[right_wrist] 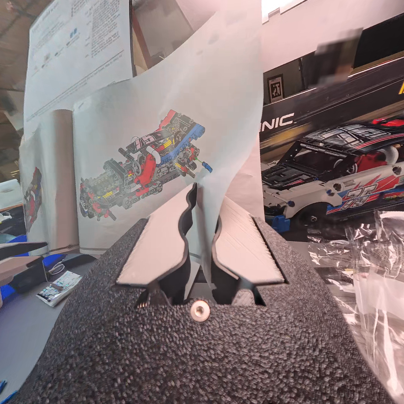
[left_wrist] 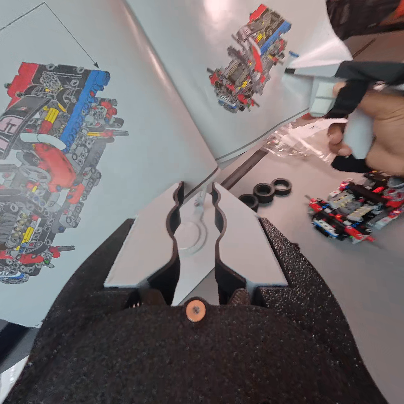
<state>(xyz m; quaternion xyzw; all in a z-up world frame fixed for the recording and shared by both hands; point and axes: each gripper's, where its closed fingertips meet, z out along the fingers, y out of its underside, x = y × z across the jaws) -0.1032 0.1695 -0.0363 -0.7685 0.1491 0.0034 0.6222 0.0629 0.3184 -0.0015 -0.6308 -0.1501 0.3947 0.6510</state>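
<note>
An open instruction booklet (left_wrist: pixel 135 135) with coloured pictures of a brick-built car lies under my left gripper (left_wrist: pixel 197 185). The left gripper is open and empty, and its fingertips hover over the lower corner of the flat page. My right gripper (right_wrist: pixel 207 192) is closed on a single lifted booklet page (right_wrist: pixel 175 109). The sheet runs between its fingers, curls upward and hides the right fingertip. In the left wrist view the lifted page (left_wrist: pixel 240 65) rises toward a hand (left_wrist: pixel 382 135) holding the right gripper.
Three black tyres (left_wrist: pixel 264 191) and a partly built red, black and grey brick car (left_wrist: pixel 354 209) sit on the grey table right of the booklet. Crinkled clear bags (right_wrist: pixel 360 262) lie to the right. A printed car box (right_wrist: pixel 328 164) stands behind. A small foil sheet (right_wrist: pixel 59 288) lies at the left.
</note>
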